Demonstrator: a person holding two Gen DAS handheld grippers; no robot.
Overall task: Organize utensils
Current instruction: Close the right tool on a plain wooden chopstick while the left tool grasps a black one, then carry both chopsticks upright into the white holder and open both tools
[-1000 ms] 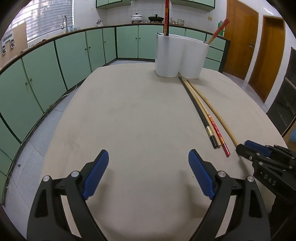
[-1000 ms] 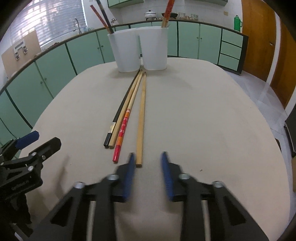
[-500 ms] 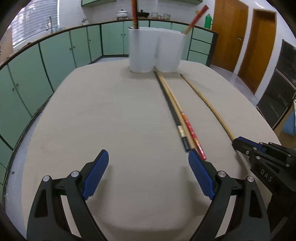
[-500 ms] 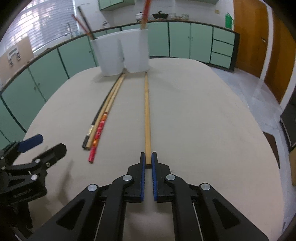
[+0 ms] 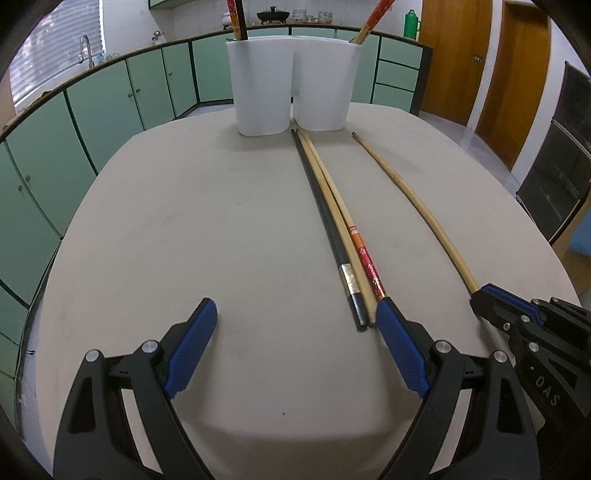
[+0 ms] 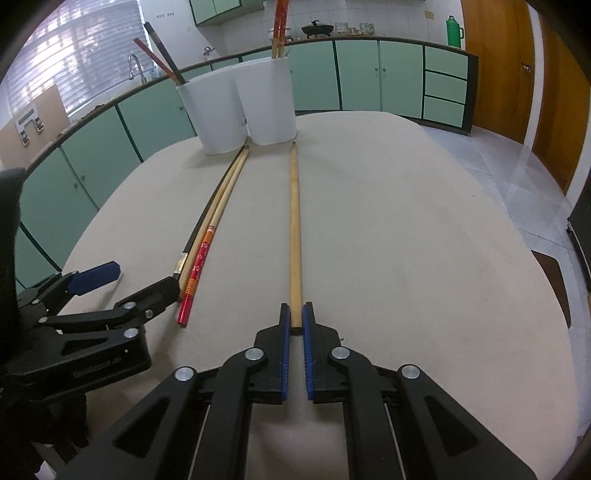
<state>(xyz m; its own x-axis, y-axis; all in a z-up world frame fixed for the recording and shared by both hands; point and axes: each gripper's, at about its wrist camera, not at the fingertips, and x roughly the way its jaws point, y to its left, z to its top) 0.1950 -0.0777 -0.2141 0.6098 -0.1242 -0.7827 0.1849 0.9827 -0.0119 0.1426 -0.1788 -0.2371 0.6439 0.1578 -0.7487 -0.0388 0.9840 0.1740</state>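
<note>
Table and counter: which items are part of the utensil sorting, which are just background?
Job:
plain chopstick, in right gripper
black chopstick
red chopstick
white holder
left gripper, open

Background:
green bottle
wok
faucet

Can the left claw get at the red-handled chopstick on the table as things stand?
Probably yes. The left claw is open, and the red-handled chopstick ends right at its right finger, nothing covering it. The black chopstick lies tight alongside, so it may get pinched too.
</note>
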